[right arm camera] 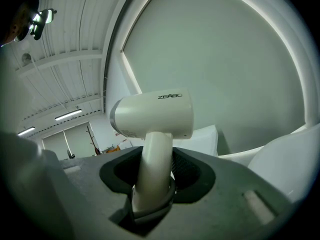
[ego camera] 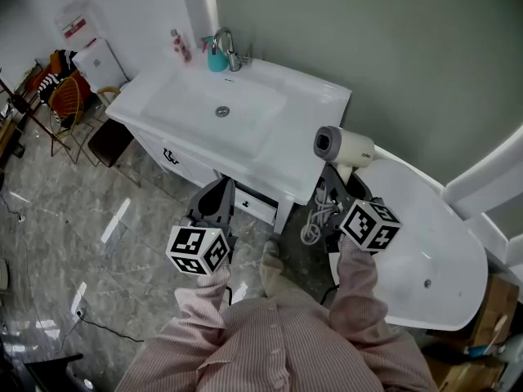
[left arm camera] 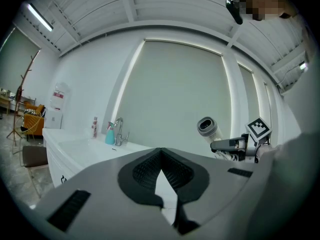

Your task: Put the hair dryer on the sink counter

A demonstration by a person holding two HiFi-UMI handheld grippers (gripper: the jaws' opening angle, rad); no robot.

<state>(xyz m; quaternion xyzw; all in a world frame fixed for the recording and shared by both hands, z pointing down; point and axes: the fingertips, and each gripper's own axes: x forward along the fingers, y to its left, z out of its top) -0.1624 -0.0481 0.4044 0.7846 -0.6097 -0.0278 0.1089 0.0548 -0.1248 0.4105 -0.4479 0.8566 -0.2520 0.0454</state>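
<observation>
A white hair dryer [ego camera: 345, 147] stands upright in my right gripper [ego camera: 341, 174], just right of the white sink counter [ego camera: 319, 96]. In the right gripper view the jaws are shut on the handle of the hair dryer [right arm camera: 155, 114], and its barrel sits above my right gripper [right arm camera: 152, 184]. Its grey cord [ego camera: 315, 219] hangs in loops below. My left gripper [ego camera: 219, 194] is in front of the counter's cabinet, shut and holding nothing. The left gripper view shows my left gripper [left arm camera: 160, 156] with its tips together, the counter [left arm camera: 65, 146] ahead and the hair dryer [left arm camera: 206, 127] to the right.
A faucet [ego camera: 229, 49], a teal bottle [ego camera: 216, 57] and a pink bottle [ego camera: 177, 46] stand at the counter's back edge. A white bathtub [ego camera: 425, 235] lies to the right. Chairs [ego camera: 69, 96] and a white appliance [ego camera: 100, 62] stand far left on the marble floor.
</observation>
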